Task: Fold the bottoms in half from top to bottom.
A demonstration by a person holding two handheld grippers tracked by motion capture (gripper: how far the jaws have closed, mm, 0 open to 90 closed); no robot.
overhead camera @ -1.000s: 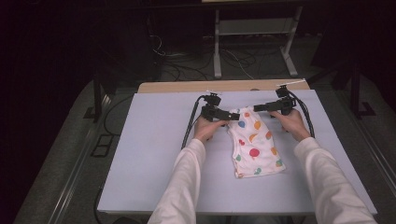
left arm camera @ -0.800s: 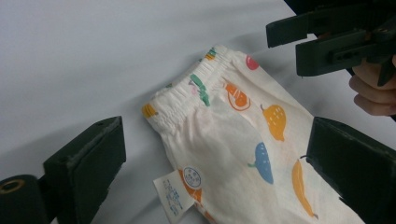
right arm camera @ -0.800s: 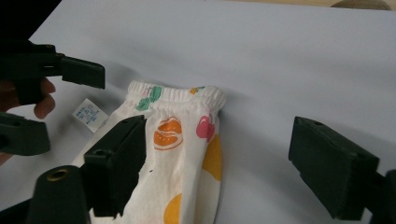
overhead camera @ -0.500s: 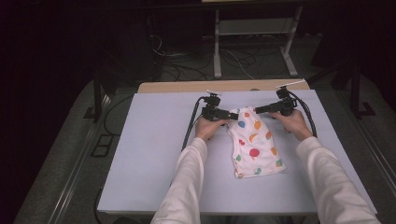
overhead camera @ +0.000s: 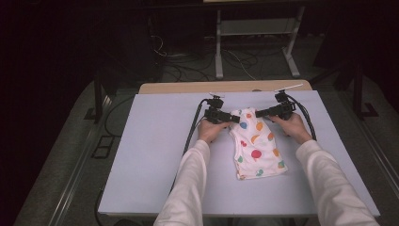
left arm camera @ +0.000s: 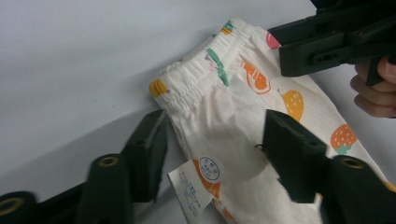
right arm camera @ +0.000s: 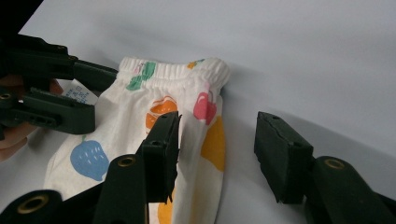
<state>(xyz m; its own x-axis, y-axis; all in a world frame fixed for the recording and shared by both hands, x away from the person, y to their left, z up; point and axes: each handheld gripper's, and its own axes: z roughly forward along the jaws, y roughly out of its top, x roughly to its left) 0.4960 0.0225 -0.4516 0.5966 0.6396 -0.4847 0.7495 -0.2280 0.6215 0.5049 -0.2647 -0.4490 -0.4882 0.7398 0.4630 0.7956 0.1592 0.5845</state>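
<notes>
table (overhead camera: 155, 155): pale blue, bare around your work | fruit-print shorts (overhead camera: 256, 146): flat at centre, waistband away from you | left gripper (left arm camera: 212, 154): jaws just closing, apart astride waistband corner, not pressing | right gripper (right arm camera: 217, 149): same, opposite corner | label (left arm camera: 189, 189): sticks out at hem

— Is any writing to be made out?

— Print is seen on a white care tag (left arm camera: 189, 189) sewn at the edge of the white fruit-print cotton shorts (left arm camera: 243, 116), and on a small round white sticker with blue print (left arm camera: 209, 167) beside it.

— Can either be read?

— Neither; the characters are too small and blurred.
</notes>
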